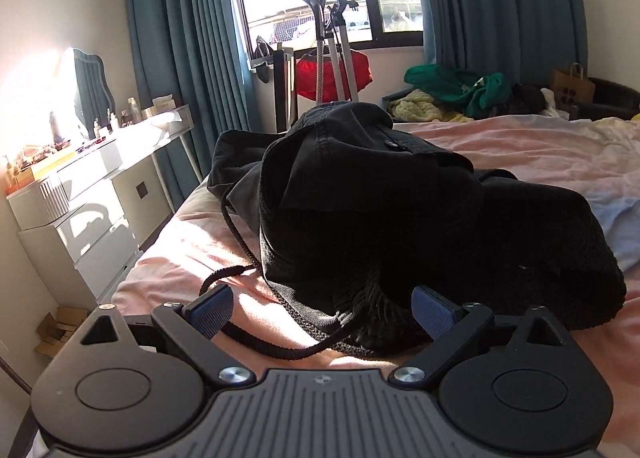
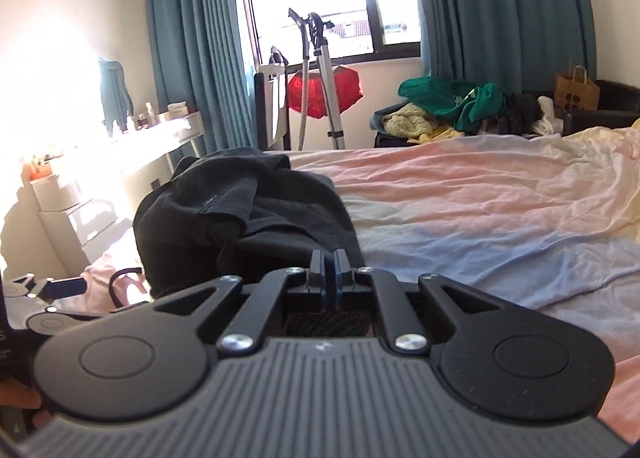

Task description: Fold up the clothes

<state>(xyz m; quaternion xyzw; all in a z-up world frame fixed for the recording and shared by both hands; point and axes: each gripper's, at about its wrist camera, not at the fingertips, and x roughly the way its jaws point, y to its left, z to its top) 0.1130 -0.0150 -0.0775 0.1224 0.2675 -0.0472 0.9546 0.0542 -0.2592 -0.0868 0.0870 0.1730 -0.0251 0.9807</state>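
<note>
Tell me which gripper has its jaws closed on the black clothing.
The right gripper: its jaws are pinched shut on the black garment. The left gripper is open, jaws spread either side of the cloth.

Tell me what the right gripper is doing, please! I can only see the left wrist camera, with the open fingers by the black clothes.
Observer: The right gripper is shut, pinching an edge of the black garment.
Operator: Is it close to my left one?
Observer: Fairly. In the right wrist view the left gripper shows at the far left edge, on the other side of the same garment.
</note>
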